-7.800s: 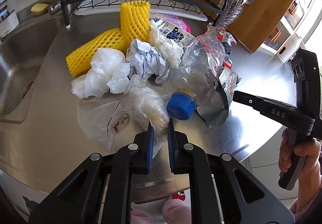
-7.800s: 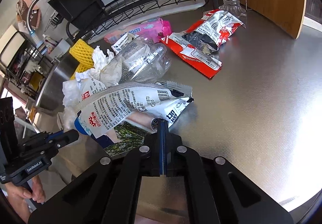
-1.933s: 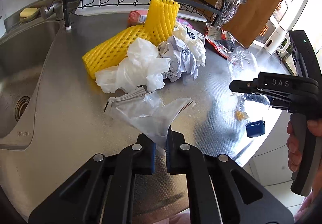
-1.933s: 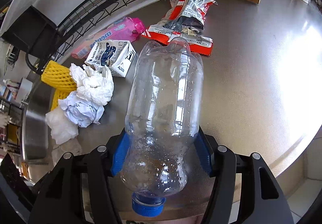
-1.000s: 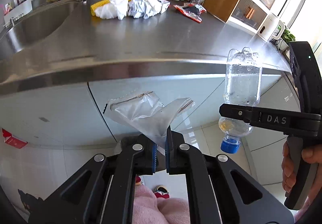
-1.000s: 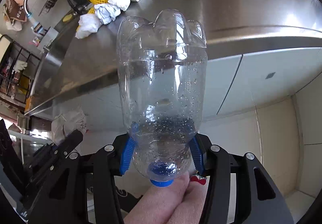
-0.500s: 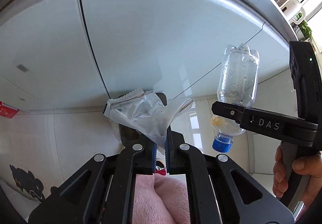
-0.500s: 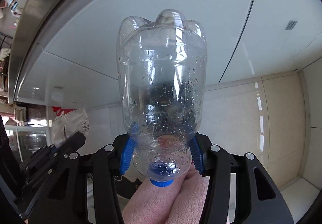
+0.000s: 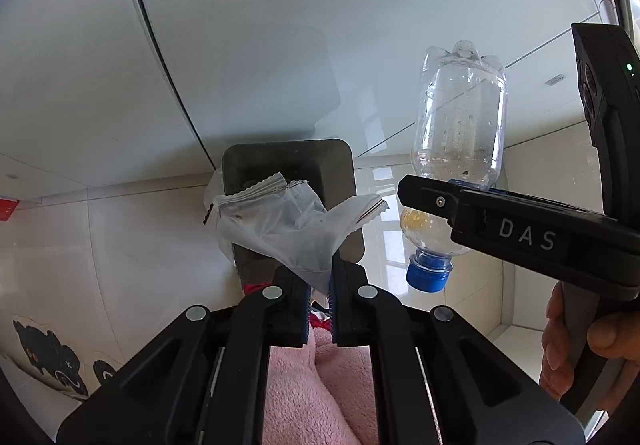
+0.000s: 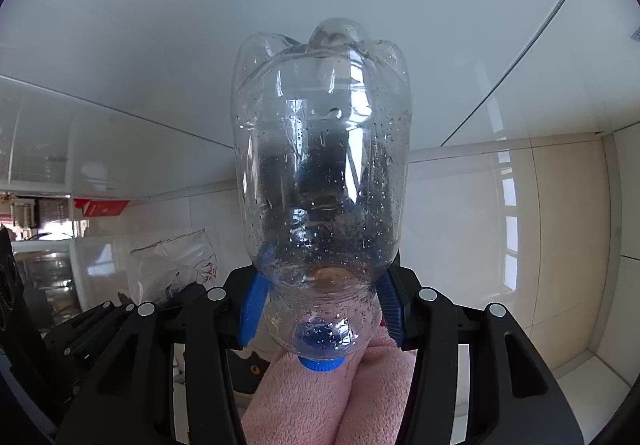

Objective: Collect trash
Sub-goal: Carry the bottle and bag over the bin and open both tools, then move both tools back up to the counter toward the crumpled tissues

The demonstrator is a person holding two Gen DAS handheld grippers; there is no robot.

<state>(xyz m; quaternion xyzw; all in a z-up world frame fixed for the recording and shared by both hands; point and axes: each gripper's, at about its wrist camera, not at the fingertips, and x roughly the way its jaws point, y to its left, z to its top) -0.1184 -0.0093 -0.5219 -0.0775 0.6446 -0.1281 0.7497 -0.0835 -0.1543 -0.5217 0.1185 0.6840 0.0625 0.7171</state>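
Note:
My left gripper (image 9: 320,299) is shut on a corner of a crumpled clear plastic bag (image 9: 288,229). The bag hangs right over a dark bin (image 9: 288,161) with a white liner, standing on the floor against the cabinet. My right gripper (image 10: 320,305) is shut on a clear plastic bottle (image 10: 320,165), its blue pads (image 10: 252,301) pressing the shoulder. The bottle is upside down, blue cap (image 10: 320,363) lowest. In the left wrist view the bottle (image 9: 460,117) hangs to the right of the bin, held by the right gripper (image 9: 448,191). The bag (image 10: 172,265) shows at lower left in the right wrist view.
White cabinet doors (image 9: 280,25) fill the background above a glossy tiled floor (image 9: 140,245). Pink fleece legs (image 9: 320,385) stand below both grippers. A person's hand (image 9: 580,345) grips the right handle. A red object (image 9: 6,209) lies far left; a black patterned mat (image 9: 52,361) sits lower left.
Both grippers have sunk from counter height down in front of the cabinet, tilting further downward. The bin now shows large under the bag. Both grips are unchanged.

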